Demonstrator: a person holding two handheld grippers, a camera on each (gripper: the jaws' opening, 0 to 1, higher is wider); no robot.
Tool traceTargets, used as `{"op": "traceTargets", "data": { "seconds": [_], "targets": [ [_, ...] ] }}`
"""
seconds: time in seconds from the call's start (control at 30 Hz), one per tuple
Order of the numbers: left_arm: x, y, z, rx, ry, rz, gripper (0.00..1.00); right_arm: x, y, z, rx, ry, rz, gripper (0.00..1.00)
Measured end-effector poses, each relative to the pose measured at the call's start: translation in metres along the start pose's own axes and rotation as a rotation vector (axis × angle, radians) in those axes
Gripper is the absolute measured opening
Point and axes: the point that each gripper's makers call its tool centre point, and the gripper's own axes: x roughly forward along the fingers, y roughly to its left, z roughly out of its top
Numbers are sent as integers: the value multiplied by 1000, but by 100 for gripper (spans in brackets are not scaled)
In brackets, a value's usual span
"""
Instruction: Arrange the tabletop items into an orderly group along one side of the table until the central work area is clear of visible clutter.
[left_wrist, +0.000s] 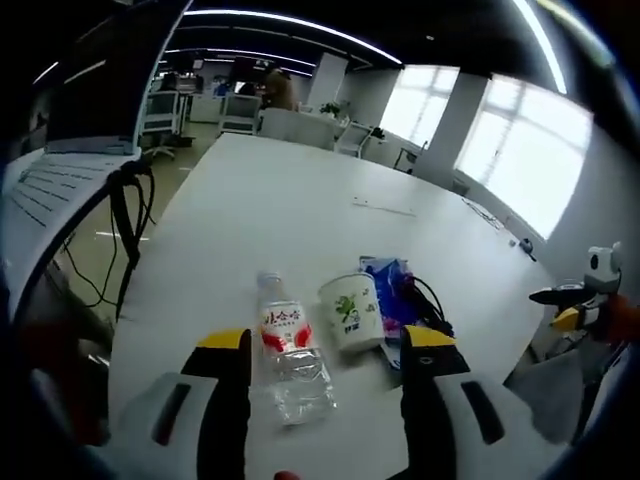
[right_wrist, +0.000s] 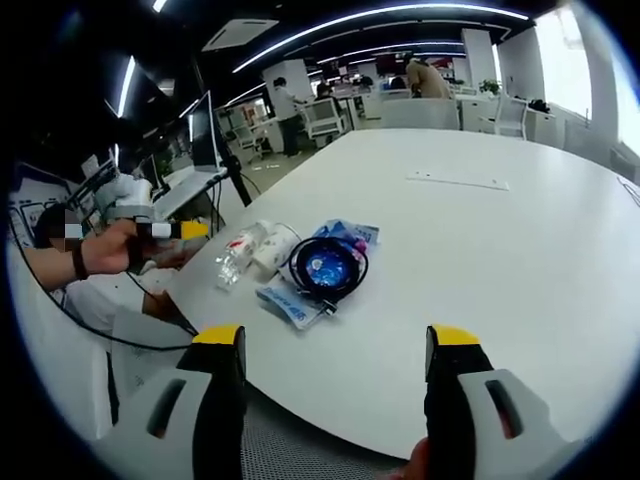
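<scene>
Yellow-tipped jaws of the left gripper sit closest in the left gripper view, spread wide and holding nothing, with the water bottle lying on its side right between them. Looks lined up for a grab, but I can't tell if either jaw is touching it yet. The right gripper is also wide open and empty, hanging off the table edge, well back from the pile.

Moving outward: the bottle is clear, crinkly plastic with a red and white label. Just beside it stands a paper cup, white with a green print, smooth and slightly tapered. Behind the cup there's a blue packet, glossy and floppy, with a black cable coiled in a loop on top of it in the right gripper view. A flat blue and white pack lies at the near side of that coil.

Progress-wise, I'd say it's mostly there. Everything's already bunched near one edge of the white table, and the middle is bare apart from a thin pale strip far out. What's left, my guess: tidy the bunch and maybe deal with that strip.
</scene>
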Motion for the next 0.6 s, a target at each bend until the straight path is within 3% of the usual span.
{"op": "traceTargets", "data": {
  "seconds": [0.6],
  "targets": [
    [34,24,-7,-9,94,38,59,-2,3,-7,-17,39,-12,76]
  ]
}}
